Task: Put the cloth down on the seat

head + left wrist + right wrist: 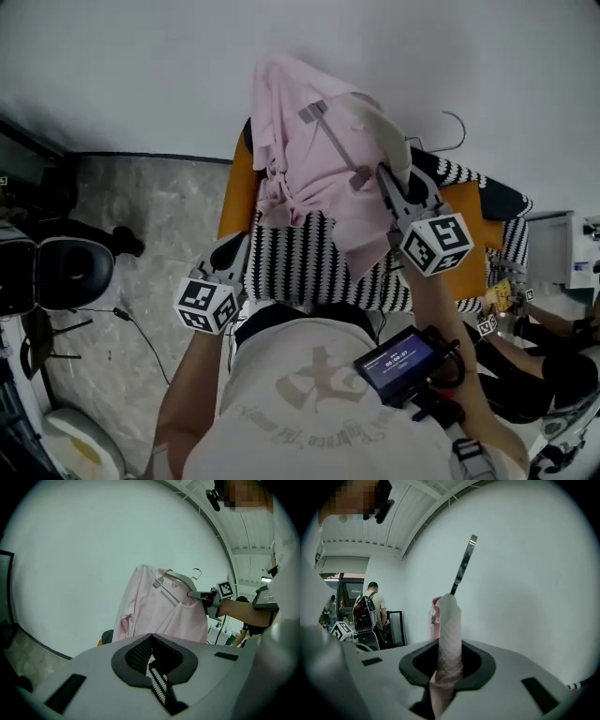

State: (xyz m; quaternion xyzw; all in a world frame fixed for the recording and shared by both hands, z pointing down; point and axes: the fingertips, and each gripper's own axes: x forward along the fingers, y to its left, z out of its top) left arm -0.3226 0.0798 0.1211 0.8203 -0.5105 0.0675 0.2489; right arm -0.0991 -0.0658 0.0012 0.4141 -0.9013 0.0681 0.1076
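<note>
- Right tongs (387,180): clamped on one arm of the pale padded clothes hanger (375,117). Its netted sleeve fills the jaws in the right gripper view, with the wire hook (463,564) rising beyond.
- Pink shirt-like cloth (300,150): draped on that hanger and held up before the white wall (141,66). Its lower folds hang over the rear of the seat, and it is not yet laid down.
- Left tongs (234,251): closed on a pinch of the black-and-white striped knit cover (309,267) spread over the orange seat (239,187).
- Step in hand, as judged: lowering the cloth onto the seat, which is not yet complete.
- Next move: you should bring the hanger down and toward you until the cloth lies on the striped cover, then part the right tongs. Hold the left grip steady so the cover does not ruck.
</note>
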